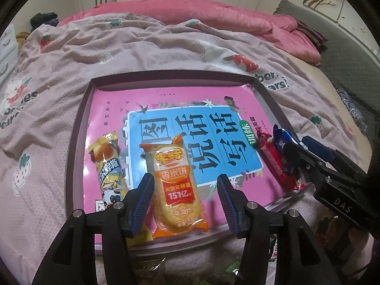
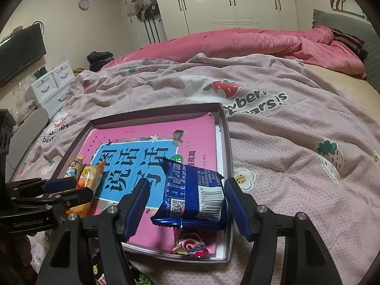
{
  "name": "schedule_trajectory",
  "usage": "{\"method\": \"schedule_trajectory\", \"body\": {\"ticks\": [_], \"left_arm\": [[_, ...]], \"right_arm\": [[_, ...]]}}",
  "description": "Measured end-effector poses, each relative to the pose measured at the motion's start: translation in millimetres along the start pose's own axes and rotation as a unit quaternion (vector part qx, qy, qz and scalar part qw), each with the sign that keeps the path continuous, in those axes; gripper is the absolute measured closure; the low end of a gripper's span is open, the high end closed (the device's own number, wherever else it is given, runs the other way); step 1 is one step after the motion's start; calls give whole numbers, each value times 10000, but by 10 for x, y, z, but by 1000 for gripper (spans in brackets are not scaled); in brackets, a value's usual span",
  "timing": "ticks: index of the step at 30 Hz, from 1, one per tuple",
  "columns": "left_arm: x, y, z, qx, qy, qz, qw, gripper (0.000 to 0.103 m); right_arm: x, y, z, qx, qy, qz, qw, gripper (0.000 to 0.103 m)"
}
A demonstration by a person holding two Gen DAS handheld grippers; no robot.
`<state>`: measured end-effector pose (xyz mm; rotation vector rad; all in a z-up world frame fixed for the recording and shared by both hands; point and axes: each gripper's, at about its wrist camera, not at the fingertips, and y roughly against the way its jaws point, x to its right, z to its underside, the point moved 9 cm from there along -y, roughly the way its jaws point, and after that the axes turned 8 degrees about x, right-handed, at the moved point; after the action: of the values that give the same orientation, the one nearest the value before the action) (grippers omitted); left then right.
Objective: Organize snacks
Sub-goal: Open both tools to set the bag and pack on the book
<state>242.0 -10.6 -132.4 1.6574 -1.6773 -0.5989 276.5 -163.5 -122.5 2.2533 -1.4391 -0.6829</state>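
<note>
Shallow tray (image 1: 80, 128) on bed, left gripper (image 1: 185, 201) jaws spread around orange rice cracker pack (image 1: 175, 190), right gripper (image 2: 187, 209) jaws spread around blue snack pack (image 2: 192, 194) near tray's right edge.

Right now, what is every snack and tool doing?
Left tool: open, around the orange rice cracker pack.
Right tool: open, around the blue packet.
Orange rice cracker pack: lying flat in the tray.
Yellow snack stick: lying flat beside it.
Blue packet: resting on the red snack.
Red snack: lying under it.
Tray: on the bed, lined with a pink book.
</note>
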Motion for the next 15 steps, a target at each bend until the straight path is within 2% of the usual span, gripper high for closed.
{"method": "schedule_trajectory", "body": {"ticks": [15], "left_arm": [[-60,188,-75,183,92,5,9998,39]], "right_arm": [[11,102,-96,209,-28,-59,9998,37]]}}
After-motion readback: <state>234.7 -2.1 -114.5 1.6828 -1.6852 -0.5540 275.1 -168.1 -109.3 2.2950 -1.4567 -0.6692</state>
